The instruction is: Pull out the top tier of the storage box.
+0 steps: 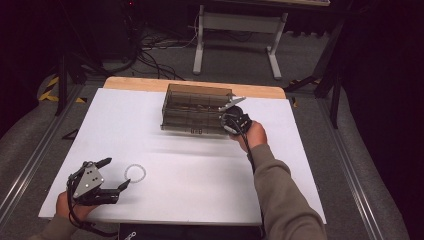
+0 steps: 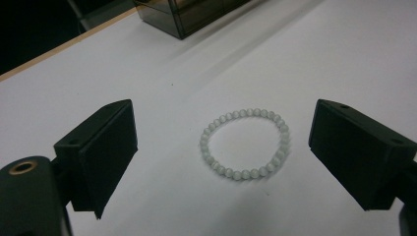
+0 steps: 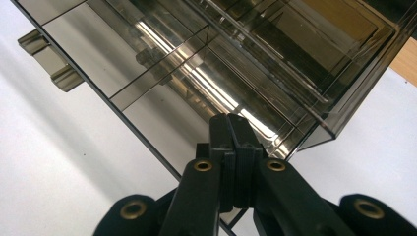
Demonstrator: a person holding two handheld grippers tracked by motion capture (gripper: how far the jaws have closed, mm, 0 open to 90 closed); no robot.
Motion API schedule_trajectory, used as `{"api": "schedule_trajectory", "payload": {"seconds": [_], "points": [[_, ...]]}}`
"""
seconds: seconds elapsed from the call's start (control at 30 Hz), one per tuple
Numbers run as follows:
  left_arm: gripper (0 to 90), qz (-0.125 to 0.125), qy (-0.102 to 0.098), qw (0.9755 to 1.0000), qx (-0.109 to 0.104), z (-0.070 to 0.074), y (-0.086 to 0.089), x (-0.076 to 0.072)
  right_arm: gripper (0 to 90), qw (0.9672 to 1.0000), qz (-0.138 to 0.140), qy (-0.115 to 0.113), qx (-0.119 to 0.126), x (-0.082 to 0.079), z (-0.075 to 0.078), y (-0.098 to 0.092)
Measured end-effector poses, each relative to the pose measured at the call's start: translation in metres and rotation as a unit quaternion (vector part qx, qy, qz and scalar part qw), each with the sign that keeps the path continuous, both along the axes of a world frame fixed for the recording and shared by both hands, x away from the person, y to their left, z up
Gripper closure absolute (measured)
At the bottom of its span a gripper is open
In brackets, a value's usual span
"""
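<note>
My two grippers at the white table: one open by a bead bracelet, one closed at a smoked box.

In my right gripper view the smoked plastic organiser box (image 3: 236, 64) is cut off at the top and left, its dividers tangled with reflections, so I cannot tell what the compartments hold. My right gripper (image 3: 231, 142) has its jaws pressed together, tips at the box's near front edge; whether they pinch it I cannot tell. The bracelet (image 2: 245, 143), a closed ring of small pale round beads, lies flat well nearer me than the box, no long axis. My left gripper (image 2: 223, 147) has jaws wide apart either side of it, not touching.
</note>
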State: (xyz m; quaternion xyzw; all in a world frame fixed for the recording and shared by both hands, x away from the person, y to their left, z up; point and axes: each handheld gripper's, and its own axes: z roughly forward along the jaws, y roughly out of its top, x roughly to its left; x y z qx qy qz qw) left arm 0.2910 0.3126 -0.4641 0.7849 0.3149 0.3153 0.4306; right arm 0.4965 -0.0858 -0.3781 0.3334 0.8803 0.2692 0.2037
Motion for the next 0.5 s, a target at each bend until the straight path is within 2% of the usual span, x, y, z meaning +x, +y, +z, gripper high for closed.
{"api": "schedule_trajectory", "payload": {"seconds": [0.37, 0.5], "points": [[11.9, -0.003, 0.003, 1.0, 0.0, 0.0, -0.002, 0.0, 90.0, 1.0, 0.005, -0.001, 0.007, -0.008, -0.002, -0.002], [12.1, 0.0, 0.003, 1.0, 0.002, 0.0, -0.001, 0.0, 90.0, 0.9998, 0.006, -0.019, 0.004, -0.013, -0.004, -0.002]]}}
